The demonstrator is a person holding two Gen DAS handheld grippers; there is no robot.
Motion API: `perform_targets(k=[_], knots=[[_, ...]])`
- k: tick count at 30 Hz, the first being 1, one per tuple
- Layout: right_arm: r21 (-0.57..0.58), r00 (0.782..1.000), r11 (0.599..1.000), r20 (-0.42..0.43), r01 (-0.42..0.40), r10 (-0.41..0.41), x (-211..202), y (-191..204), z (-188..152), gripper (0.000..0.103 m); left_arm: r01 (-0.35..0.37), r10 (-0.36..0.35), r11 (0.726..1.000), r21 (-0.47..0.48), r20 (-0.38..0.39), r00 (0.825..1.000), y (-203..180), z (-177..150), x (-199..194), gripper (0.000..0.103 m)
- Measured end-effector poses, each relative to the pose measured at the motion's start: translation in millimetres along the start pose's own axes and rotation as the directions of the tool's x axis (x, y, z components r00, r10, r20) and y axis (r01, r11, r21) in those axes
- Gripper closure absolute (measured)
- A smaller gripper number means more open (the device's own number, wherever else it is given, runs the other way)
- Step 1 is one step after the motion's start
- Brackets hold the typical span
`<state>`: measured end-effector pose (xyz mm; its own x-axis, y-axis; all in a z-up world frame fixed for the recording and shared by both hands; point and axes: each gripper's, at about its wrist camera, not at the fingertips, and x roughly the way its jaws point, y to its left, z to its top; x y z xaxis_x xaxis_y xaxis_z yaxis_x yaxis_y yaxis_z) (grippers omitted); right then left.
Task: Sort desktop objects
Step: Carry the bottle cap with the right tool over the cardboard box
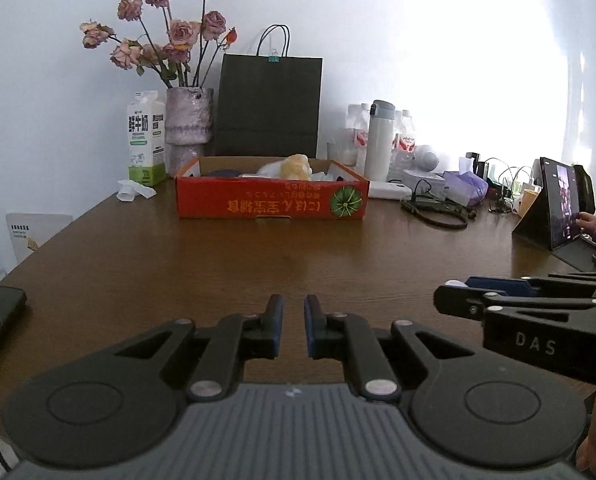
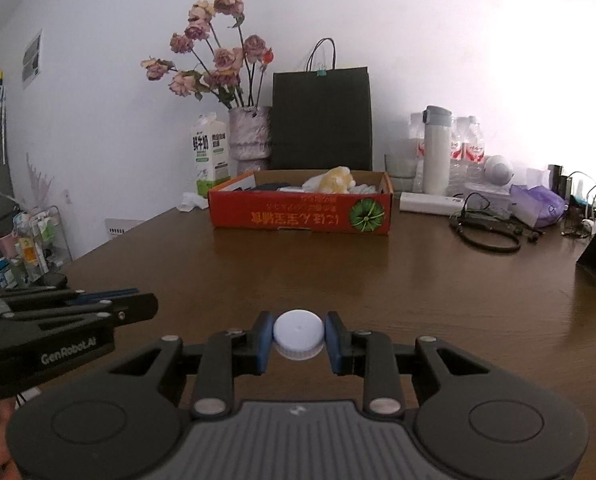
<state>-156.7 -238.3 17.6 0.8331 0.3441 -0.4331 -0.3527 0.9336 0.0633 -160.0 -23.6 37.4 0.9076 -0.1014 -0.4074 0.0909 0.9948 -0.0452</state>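
Nearest to the right wrist camera, the right gripper has its jaws closed on a small round white plastic bottle cap, pinched between the blue pads and held above the dark brown wooden counter. Just to its left, the left gripper hovers over the same counter with its jaws drawn close together, a narrow gap between them and nothing in it. Each gripper shows side-on at the edge of the other's view.

Farther back, in the middle of the counter, sits a shallow red cardboard box printed with yellow characters and a green melon; a pale yellow lumpy object and some white and dark items lie inside it. Right of the box lie a white rectangular power bank, a coiled black cable and a purple tissue pack.

Against the white wall stand a green-and-white milk carton, a mottled pinkish vase of dried pink roses, a black paper bag with handles, a white thermos flask and clear water bottles.
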Motion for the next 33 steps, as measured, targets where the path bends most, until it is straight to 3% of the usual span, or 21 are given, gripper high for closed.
perform_targets(k=[7, 14, 18, 21, 25, 27, 29, 31, 33], knots=[[0.011, 1.000, 1.000, -0.012, 0.010, -0.010, 28, -8, 15, 0.076, -0.002, 0.002, 1.000, 0.005, -0.009, 1.000, 2, 16, 29, 0.091], [-0.003, 1.000, 1.000, 0.004, 0.018, -0.018, 70, -23, 54, 0.076, 0.011, -0.011, 1.000, 0.004, 0.017, 1.000, 4, 61, 78, 0.091], [-0.034, 1.000, 0.999, 0.019, -0.001, 0.002, 106, -34, 99, 0.076, 0.052, -0.052, 0.999, 0.007, 0.042, 0.998, 8, 105, 110, 0.091], [-0.053, 0.999, 0.998, 0.035, -0.021, 0.023, 135, -43, 143, 0.076, 0.045, -0.045, 0.999, 0.001, 0.025, 0.999, 17, 147, 147, 0.092], [-0.073, 0.999, 0.997, -0.015, -0.030, 0.029, 190, -56, 210, 0.076, 0.062, -0.064, 0.998, -0.029, -0.088, 0.994, 32, 203, 211, 0.092], [-0.070, 0.995, 0.997, -0.100, -0.014, 0.007, 232, -66, 243, 0.076, 0.114, -0.128, 0.990, -0.080, -0.197, 0.972, 44, 225, 253, 0.092], [-0.081, 0.976, 0.997, -0.214, 0.009, -0.026, 275, -75, 263, 0.076, 0.161, -0.185, 0.982, -0.097, -0.337, 0.923, 53, 239, 302, 0.092], [-0.059, 0.939, 0.998, -0.339, 0.037, -0.055, 321, -88, 275, 0.076, 0.105, -0.140, 0.989, -0.107, -0.414, 0.899, 62, 241, 338, 0.092], [0.019, 0.885, 1.000, -0.465, 0.025, -0.013, 363, -103, 277, 0.076, 0.096, -0.137, 0.989, -0.109, -0.479, 0.867, 66, 240, 367, 0.092]])
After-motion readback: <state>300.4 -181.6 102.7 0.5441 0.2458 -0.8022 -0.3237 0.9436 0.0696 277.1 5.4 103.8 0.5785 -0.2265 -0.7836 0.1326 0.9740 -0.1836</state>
